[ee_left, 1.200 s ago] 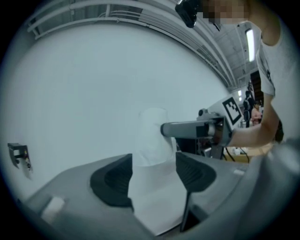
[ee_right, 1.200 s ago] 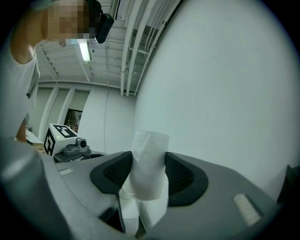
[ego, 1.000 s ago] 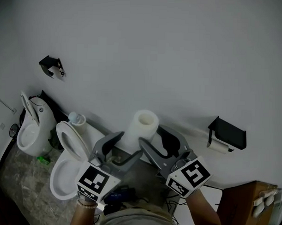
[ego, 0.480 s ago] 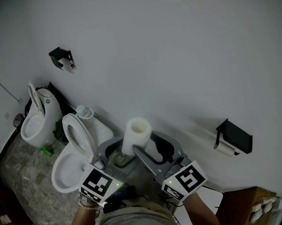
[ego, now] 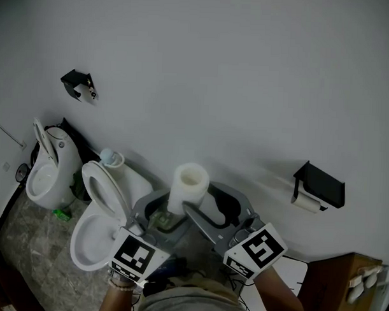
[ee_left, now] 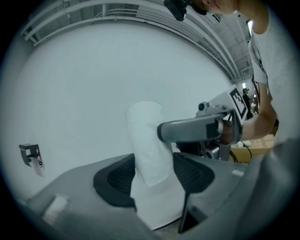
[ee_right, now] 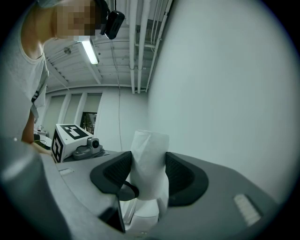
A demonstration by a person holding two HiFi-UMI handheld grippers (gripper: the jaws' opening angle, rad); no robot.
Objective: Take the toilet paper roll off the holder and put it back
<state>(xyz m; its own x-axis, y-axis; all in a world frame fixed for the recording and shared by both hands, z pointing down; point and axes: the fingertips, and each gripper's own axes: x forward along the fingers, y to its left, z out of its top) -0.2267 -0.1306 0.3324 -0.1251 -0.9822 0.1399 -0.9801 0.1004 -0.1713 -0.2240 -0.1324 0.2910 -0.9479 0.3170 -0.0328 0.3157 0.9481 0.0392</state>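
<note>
Toilet paper roll [ego: 190, 183], plain white

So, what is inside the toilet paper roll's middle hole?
In the head view the toilet paper roll shows only its top opening: a pale hollow, nothing sticking out. Deeper inside is covered by the roll itself.

1. A toilet room: a white toilet [ego: 83, 246] with its seat up stands against a plain pale wall [ego: 216, 69].
2. A second white fixture [ego: 47, 175] stands beside it on a mottled, stone-look floor [ego: 32, 241].
3. A black paper holder [ego: 319, 185] is fixed to the wall, and a smaller black bracket [ego: 76, 85] hangs higher up.
4. The right gripper view shows bare ceiling pipes [ee_right: 140, 42] and a tube light [ee_right: 90, 51].
</note>
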